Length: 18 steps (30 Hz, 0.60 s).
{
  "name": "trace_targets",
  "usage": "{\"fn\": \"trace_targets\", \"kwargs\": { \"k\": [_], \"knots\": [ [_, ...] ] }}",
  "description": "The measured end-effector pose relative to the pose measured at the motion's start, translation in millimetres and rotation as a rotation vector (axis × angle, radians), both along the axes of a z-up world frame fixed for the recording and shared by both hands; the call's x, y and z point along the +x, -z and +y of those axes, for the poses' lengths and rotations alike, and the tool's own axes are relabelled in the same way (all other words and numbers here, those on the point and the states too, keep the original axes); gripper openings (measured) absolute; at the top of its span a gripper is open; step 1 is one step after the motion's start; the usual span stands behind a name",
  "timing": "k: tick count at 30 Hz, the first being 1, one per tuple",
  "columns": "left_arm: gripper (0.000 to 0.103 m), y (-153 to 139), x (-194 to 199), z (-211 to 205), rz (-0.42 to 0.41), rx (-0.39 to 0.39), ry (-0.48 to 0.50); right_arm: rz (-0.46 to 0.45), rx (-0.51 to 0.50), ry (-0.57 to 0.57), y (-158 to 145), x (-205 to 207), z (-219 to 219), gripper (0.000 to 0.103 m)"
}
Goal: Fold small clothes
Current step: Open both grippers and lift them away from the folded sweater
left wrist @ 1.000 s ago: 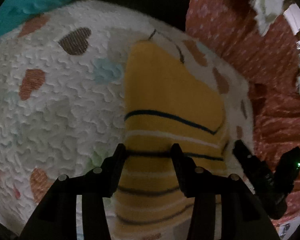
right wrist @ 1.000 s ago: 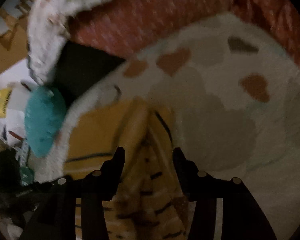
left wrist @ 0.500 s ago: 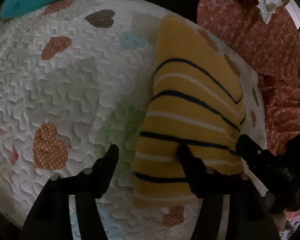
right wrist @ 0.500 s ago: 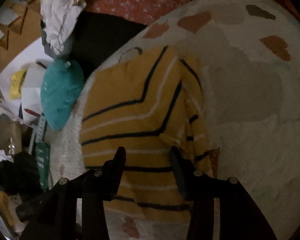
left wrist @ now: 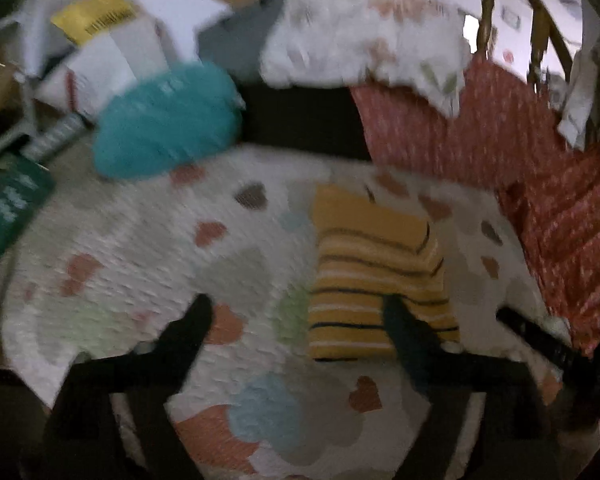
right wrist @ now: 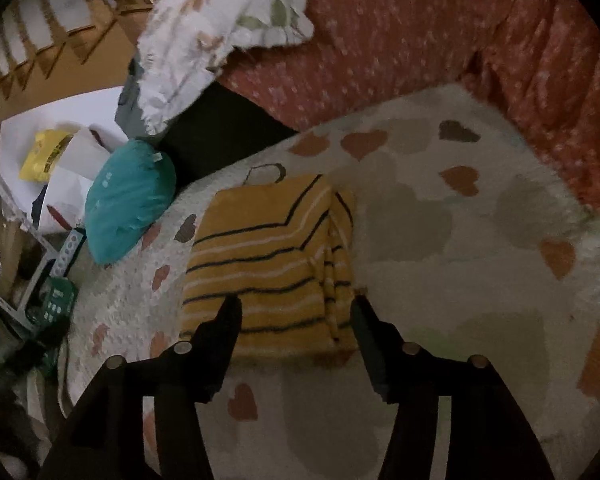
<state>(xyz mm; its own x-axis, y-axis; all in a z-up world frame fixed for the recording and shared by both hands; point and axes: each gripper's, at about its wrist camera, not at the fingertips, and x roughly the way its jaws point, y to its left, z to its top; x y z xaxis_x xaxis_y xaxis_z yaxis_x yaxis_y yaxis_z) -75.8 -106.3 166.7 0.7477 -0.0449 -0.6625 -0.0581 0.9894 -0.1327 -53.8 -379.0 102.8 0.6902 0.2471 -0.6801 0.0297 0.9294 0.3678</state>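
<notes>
Garment: a yellow striped top (right wrist: pixel 272 264), folded into a compact rectangle, lies flat on the white heart-print quilt (right wrist: pixel 440 272); dark and pale stripes run across it, and one folded edge lies along its right side in the right wrist view.
Left hand-held gripper (left wrist: pixel 296 312): released, its jaws spread wide and just having opened further; nothing sits between them, though its right finger overlaps the top's (left wrist: pixel 364 276) lower corner in the picture. The left wrist view is blurred, so contact there cannot be told.
Right hand-held gripper (right wrist: pixel 296 308): released, jaws apart and just having opened; the top's near edge shows between the fingertips, but the pads do not press on it.
Quilt surroundings: a teal cushion (right wrist: pixel 130 200) rests at the quilt's far left edge, a red dotted cover (right wrist: pixel 400 40) lies beyond the quilt, and a white floral pillow (right wrist: pixel 216 28) sits on that cover's left end.
</notes>
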Motion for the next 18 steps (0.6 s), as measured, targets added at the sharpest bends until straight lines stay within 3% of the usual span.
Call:
{"fn": "trace_targets", "kwargs": {
  "k": [2,5,9,14,18],
  "knots": [
    [0.1,-17.4,-21.9,3.9,-0.075,0.023,-0.061,-0.013,-0.02,0.006,-2.3,-19.0,5.9,0.064],
    [0.103,-38.9,-46.9,6.5,-0.129,0.029,-0.097,-0.013,-0.052,-0.001,-0.9,-43.3,16.5,0.064],
    [0.103,-56.0,-66.1,2.3,-0.118,0.07,-0.145,0.0,-0.06,-0.016,5.0,-70.9,26.7,0.065],
    [0.103,-56.5,-84.0,-20.3,-0.147,0.209,-0.152,0.009,-0.101,-0.038,11.8,-85.9,37.6,0.069],
    [0.103,-33.5,-77.2,-34.4,-0.042,0.219,-0.083,0.003,-0.141,-0.023,12.3,-84.1,39.5,0.069]
  ]
}}
